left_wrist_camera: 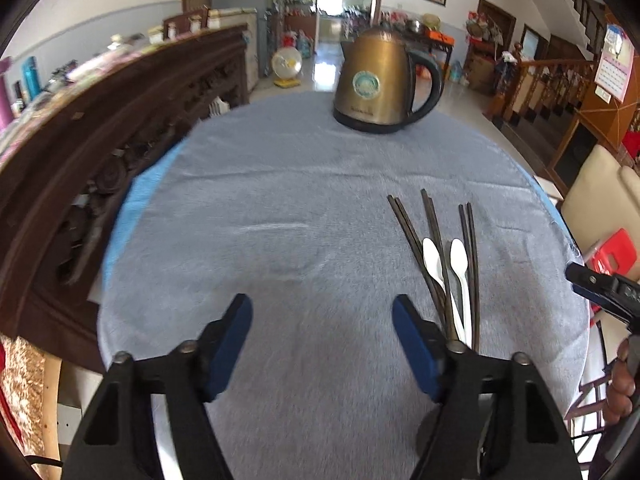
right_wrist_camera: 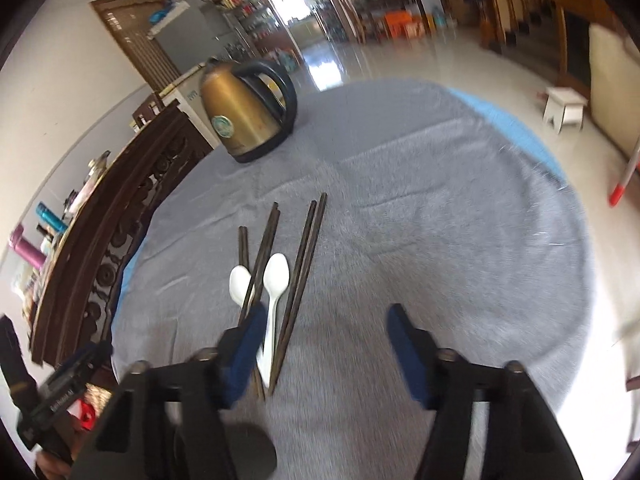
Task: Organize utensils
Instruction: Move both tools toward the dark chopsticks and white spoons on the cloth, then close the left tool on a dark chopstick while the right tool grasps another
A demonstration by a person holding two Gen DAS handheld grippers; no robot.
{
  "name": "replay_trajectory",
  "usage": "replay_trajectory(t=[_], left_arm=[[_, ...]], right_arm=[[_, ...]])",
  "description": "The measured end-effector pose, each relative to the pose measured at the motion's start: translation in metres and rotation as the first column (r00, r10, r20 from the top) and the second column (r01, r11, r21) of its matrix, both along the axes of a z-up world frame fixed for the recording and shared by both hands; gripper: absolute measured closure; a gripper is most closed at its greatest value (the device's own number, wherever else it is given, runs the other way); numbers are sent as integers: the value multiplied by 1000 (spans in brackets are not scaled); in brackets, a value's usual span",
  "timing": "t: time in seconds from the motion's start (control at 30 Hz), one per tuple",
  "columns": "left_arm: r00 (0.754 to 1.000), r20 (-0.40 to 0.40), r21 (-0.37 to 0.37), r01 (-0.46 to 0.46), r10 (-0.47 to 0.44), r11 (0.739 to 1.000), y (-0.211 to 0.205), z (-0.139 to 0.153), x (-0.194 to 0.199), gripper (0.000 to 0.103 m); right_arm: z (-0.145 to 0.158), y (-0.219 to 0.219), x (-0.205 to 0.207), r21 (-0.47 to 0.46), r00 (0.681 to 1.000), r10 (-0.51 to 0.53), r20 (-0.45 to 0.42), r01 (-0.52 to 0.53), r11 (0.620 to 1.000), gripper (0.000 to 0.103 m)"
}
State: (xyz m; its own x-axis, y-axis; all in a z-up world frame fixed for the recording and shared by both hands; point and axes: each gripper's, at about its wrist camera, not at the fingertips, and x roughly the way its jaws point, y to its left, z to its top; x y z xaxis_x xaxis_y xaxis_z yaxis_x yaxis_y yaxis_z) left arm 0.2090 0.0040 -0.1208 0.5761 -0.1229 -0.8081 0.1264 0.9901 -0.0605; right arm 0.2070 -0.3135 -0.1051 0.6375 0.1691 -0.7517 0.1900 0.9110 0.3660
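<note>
Several dark chopsticks (left_wrist_camera: 432,236) and two white plastic spoons (left_wrist_camera: 458,268) lie together on the grey cloth-covered round table (left_wrist_camera: 280,208). In the right wrist view the chopsticks (right_wrist_camera: 304,264) and spoons (right_wrist_camera: 276,280) lie just ahead of the left finger. My left gripper (left_wrist_camera: 322,320) is open and empty, with the utensils just right of its right finger. My right gripper (right_wrist_camera: 324,328) is open and empty, just right of the utensils. The right gripper's tip also shows at the left wrist view's right edge (left_wrist_camera: 600,288).
A brass-coloured electric kettle (left_wrist_camera: 384,84) stands at the table's far side, also in the right wrist view (right_wrist_camera: 248,116). A dark carved wooden cabinet (left_wrist_camera: 100,148) flanks the table's left. A white stool (right_wrist_camera: 564,108) and red stool (left_wrist_camera: 612,252) stand on the floor.
</note>
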Motion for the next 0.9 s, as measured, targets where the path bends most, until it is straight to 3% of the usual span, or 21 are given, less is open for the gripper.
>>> replay_trajectory(t=[0.1, 0.33, 0.57, 0.67, 0.9], left_arm=[[998, -56, -26, 41, -42, 999, -13, -13, 38, 47], [978, -166, -59, 114, -123, 992, -58, -38, 114, 47], [966, -215, -50, 137, -145, 989, -96, -56, 157, 47], [959, -245, -25, 138, -140, 990, -101, -68, 168, 47], [950, -298, -51, 79, -91, 996, -100, -84, 183, 55]], right_arm=[[-21, -8, 39, 35, 998, 8, -58, -5, 999, 65], [-57, -9, 112, 113, 989, 42, -142, -26, 993, 73], [-75, -5, 157, 140, 983, 40, -177, -15, 990, 76], [-77, 5, 169, 100, 980, 42, -193, -23, 995, 78], [-82, 22, 185, -33, 974, 24, -224, -32, 999, 92]])
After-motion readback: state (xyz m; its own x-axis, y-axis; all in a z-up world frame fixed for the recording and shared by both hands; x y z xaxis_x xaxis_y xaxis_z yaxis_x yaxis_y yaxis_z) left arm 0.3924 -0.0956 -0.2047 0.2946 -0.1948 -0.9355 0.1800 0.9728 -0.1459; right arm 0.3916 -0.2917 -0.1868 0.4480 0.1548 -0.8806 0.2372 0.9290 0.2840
